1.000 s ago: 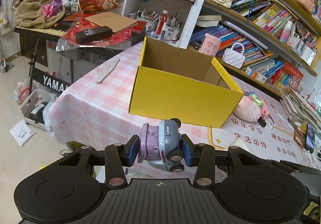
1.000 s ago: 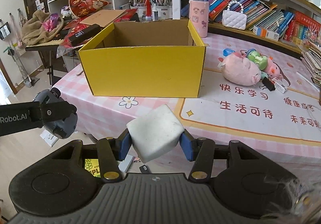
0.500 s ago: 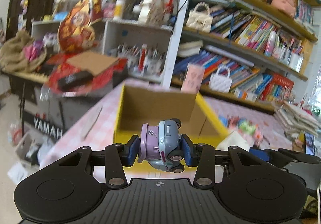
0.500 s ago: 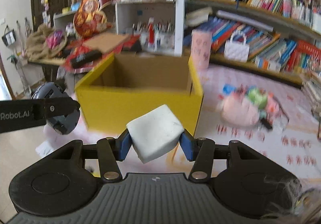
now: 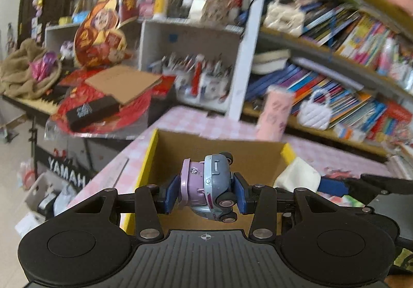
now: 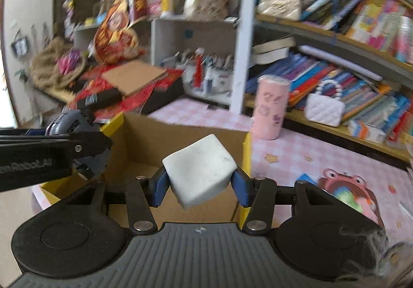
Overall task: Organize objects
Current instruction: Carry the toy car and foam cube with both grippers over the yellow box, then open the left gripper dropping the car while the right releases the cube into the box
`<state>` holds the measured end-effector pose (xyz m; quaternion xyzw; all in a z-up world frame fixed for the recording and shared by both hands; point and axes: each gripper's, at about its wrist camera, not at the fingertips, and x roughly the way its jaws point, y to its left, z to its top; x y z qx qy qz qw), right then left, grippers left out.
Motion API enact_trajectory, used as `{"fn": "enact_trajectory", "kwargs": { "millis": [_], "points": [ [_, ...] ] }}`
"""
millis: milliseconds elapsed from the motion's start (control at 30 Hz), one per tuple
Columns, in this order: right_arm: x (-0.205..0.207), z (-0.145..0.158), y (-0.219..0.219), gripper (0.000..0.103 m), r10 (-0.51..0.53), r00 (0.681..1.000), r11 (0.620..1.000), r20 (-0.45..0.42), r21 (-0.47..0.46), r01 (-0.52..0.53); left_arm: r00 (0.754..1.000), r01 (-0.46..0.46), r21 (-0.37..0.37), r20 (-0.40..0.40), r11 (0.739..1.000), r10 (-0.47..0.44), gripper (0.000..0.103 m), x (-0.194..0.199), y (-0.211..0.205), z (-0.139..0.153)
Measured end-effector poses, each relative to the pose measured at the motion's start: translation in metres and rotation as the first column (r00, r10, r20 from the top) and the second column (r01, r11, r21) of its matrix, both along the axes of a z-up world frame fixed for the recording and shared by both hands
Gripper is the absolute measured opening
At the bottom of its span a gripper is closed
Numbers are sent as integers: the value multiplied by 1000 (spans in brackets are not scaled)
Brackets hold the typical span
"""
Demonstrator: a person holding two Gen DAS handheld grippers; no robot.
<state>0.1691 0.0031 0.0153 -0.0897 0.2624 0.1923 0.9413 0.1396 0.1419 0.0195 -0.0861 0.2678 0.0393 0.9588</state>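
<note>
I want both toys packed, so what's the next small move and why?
Probably lower both a little and let go: the left gripper holds the toy car and the right gripper the white block over the open yellow box.

**Table and what sits on it**

Table (image 6: pixel 206 113) under pink-and-white checked cloth. Open yellow cardboard box (image 6: pixel 246 151) near the front edge. Pink printed cylinder (image 6: pixel 269 107) upright behind the box's right corner. Plush toys (image 6: pixel 346 188) to the right on the cloth. White quilted handbag (image 6: pixel 325 107) on the low shelf (image 6: pixel 361 133) behind.
</note>
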Motion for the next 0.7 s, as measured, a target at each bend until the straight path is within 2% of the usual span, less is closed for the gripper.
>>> {"fn": "enact_trajectory", "kwargs": {
  "millis": [233,500,567,633,700],
  "points": [
    [53,-33,26,50,112,990,985,-84,-121,-122,995,-38,45,-90,998,42,43,34,-3,-21],
    [76,-47,40,49,172,967,959,-189,-194,-208,988,-44,61,-142,997,52,43,50,-7,-32],
    [75,-48,41,50,175,966,957,-192,-197,-212,989,-41,65,-136,997,49,45,50,-9,-30],
    [74,-47,39,56,168,970,962,-176,-186,-200,992,-37,75,-121,996,46,51,48,-11,-26],
    [70,-45,37,63,152,977,969,-148,-174,-177,995,-36,84,-89,996,43,62,42,-13,-19]
  ]
}}
